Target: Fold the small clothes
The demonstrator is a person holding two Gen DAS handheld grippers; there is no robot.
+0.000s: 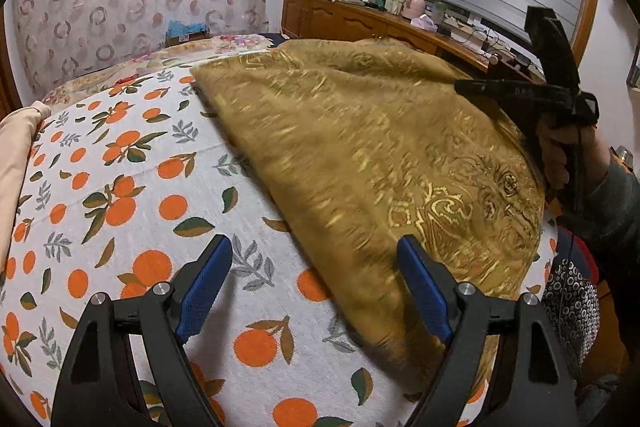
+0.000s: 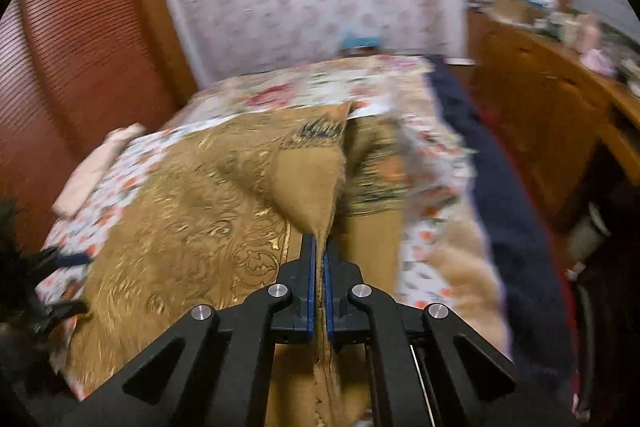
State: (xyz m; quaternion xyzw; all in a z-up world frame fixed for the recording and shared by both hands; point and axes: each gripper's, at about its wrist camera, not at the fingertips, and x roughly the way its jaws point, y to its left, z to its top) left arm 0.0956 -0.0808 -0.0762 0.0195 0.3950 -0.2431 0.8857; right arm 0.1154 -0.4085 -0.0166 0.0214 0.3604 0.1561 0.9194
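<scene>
Left wrist view: left gripper (image 1: 314,291) jaws apart over orange-print textured white bedsheet (image 1: 120,187).
Right gripper (image 2: 319,291): clamped on gold-brocade mustard cloth (image 2: 192,211).
Room: wooden dresser (image 1: 360,21).

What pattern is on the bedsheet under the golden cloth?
Oranges with green leaves on white bedsheet, clearest in the left wrist view.

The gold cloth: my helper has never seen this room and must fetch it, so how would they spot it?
Look at the bed under the white cover printed with oranges. Spread across its side nearer the wooden dresser is the gold cloth, one edge pinched in the right gripper. Its mustard colour and shiny swirling pattern separate it from the plain peach garment at the bed's other edge.
</scene>
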